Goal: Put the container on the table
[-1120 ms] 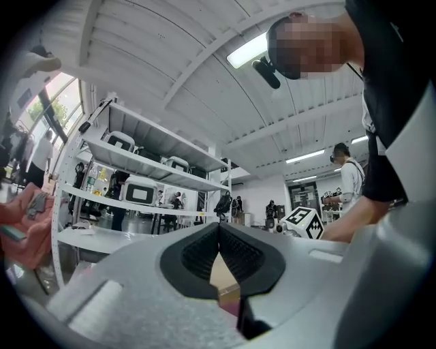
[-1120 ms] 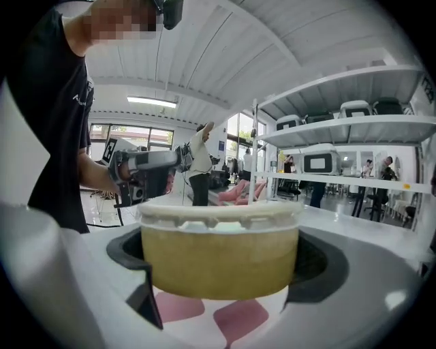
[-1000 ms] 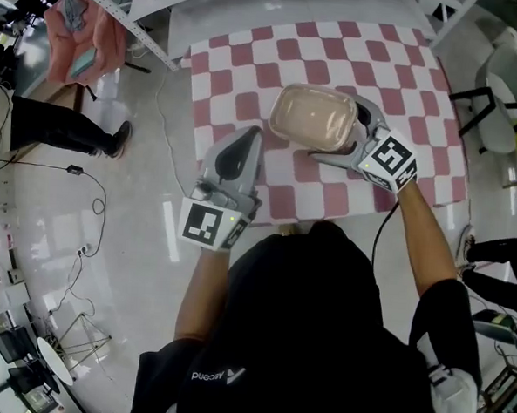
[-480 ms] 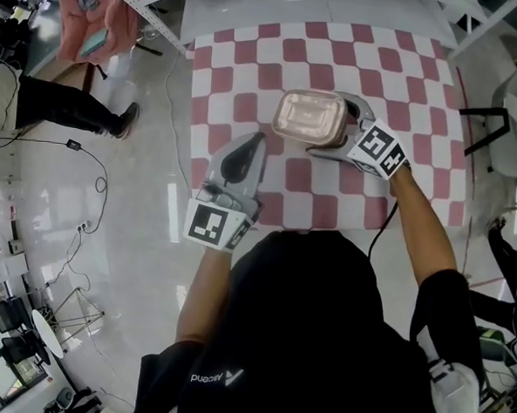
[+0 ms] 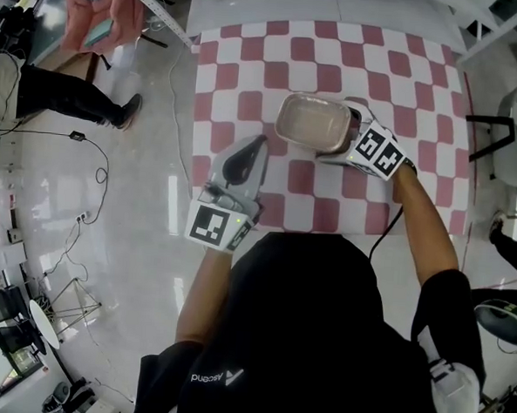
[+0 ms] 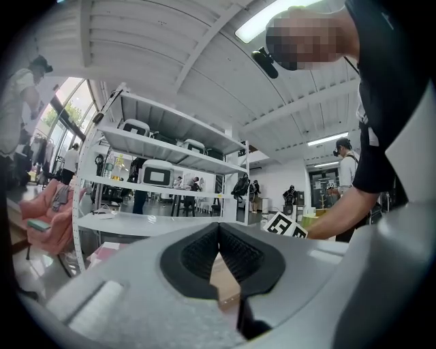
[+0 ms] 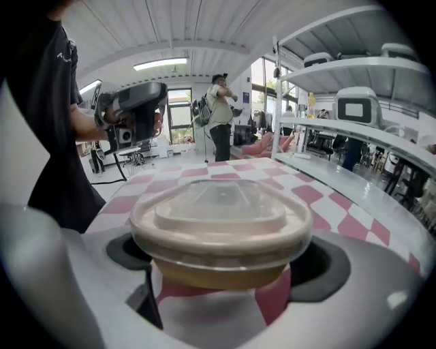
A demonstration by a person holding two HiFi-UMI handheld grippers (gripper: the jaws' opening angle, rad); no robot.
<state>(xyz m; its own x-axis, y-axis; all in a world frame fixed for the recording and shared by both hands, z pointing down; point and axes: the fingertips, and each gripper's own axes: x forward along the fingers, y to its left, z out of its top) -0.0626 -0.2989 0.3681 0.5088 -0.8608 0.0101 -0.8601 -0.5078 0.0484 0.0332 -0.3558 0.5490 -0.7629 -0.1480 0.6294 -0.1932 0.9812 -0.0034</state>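
Observation:
A beige plastic container [image 5: 312, 123] with a clear lid [image 7: 219, 211] is held just above the red-and-white checkered table [image 5: 250, 65]. My right gripper [image 5: 343, 137] is shut on the container, one jaw on each side of its body below the rim; in the right gripper view the gripper [image 7: 219, 262] shows it level, over the cloth. My left gripper [image 5: 242, 161] is shut and holds nothing, poised over the table's near left corner; in the left gripper view the gripper [image 6: 219, 262] points up toward white shelving.
White shelving [image 6: 163, 170] stands beyond the table's far edge. A pink chair [image 5: 96, 12] and a standing person [image 5: 47, 92] are at the left, with cables [image 5: 85, 182] on the floor. Another person [image 7: 219, 116] stands far off. A dark chair [image 5: 508, 129] is at right.
My right gripper has carried the container a little away from me and down toward the tabletop. The left gripper has stayed where it was.

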